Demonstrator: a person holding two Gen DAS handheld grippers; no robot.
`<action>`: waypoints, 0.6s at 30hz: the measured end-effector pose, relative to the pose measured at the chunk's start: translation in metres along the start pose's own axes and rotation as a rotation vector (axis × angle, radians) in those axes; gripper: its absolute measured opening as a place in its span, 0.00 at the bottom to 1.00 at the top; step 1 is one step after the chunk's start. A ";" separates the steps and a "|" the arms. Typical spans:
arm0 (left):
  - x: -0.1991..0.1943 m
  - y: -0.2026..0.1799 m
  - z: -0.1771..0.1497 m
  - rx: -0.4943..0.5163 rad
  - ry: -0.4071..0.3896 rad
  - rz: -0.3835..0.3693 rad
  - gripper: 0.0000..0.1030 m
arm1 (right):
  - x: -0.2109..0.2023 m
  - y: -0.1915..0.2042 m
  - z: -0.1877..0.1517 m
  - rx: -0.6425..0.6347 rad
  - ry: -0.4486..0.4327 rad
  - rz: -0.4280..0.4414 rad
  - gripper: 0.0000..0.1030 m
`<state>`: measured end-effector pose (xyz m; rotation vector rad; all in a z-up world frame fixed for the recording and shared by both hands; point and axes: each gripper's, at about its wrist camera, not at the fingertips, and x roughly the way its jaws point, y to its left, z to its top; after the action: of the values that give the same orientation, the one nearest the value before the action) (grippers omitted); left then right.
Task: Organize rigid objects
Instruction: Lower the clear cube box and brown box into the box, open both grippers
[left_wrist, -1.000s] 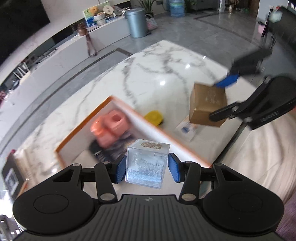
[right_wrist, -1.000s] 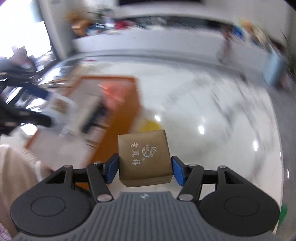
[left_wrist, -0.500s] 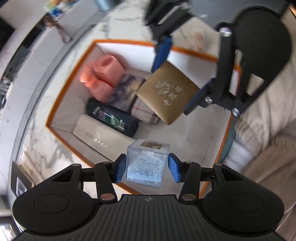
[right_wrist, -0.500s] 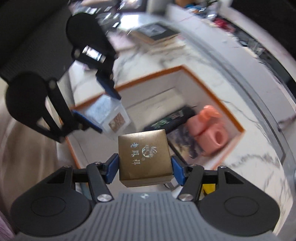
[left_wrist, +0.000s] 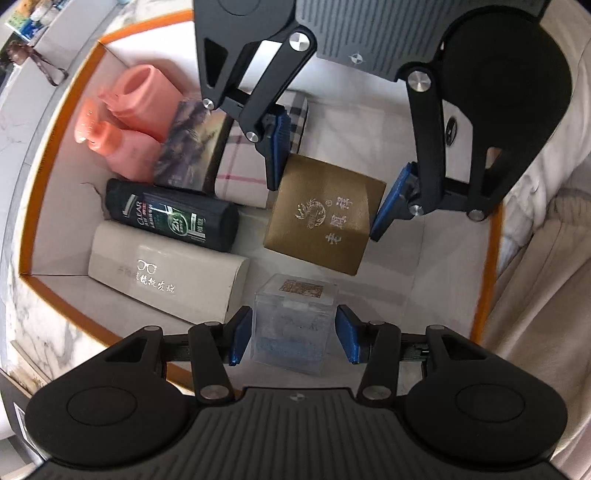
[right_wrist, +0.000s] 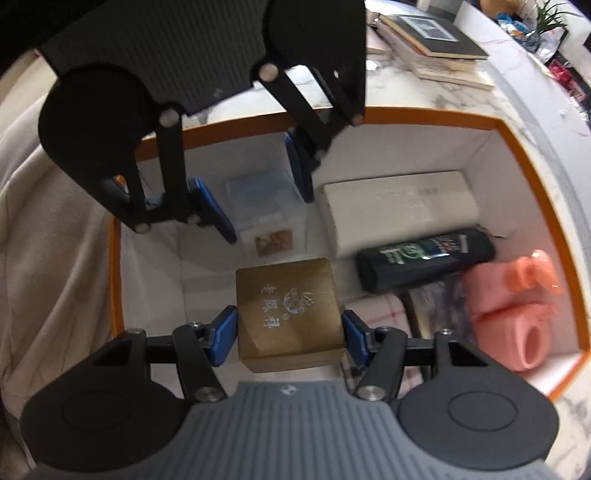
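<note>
My left gripper (left_wrist: 293, 338) is shut on a clear plastic cube (left_wrist: 293, 325) with a brown label on top, held low inside the orange-rimmed white box (left_wrist: 59, 122). Facing it, my right gripper (right_wrist: 288, 341) is shut on a gold square box (right_wrist: 288, 314) with silver characters, also down inside the box (right_wrist: 535, 158). In the left wrist view the gold box (left_wrist: 321, 214) hangs just beyond the cube, between the right gripper's blue pads (left_wrist: 277, 147). In the right wrist view the cube (right_wrist: 264, 214) sits between the left gripper's pads (right_wrist: 212, 208), next to the beige case.
Inside the box lie a beige glasses case (left_wrist: 166, 273), a black shampoo bottle (left_wrist: 173, 218), pink containers (left_wrist: 125, 122), a dark patterned box (left_wrist: 192, 144) and a plaid box (left_wrist: 251, 162). Books (right_wrist: 432, 40) lie on the marble table beyond. A person's light trousers (left_wrist: 546, 280) border the box.
Both grippers came from above the table and sank into the box with their loads, rolling as they went. The gold box and the cube now hang close together over the box floor.
</note>
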<state>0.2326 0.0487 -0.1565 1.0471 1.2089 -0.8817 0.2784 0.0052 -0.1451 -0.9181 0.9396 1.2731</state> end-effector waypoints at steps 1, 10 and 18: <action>0.002 0.001 0.000 -0.001 0.004 0.003 0.54 | 0.004 0.001 0.001 -0.008 0.005 0.004 0.60; 0.011 -0.008 -0.004 0.019 0.016 0.120 0.60 | 0.014 0.001 -0.001 -0.026 0.013 0.023 0.60; -0.025 -0.001 -0.013 -0.133 -0.087 0.124 0.67 | 0.014 -0.001 0.001 0.009 0.070 -0.011 0.59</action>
<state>0.2238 0.0602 -0.1330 0.9562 1.1020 -0.7335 0.2804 0.0113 -0.1580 -0.9647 0.9924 1.2329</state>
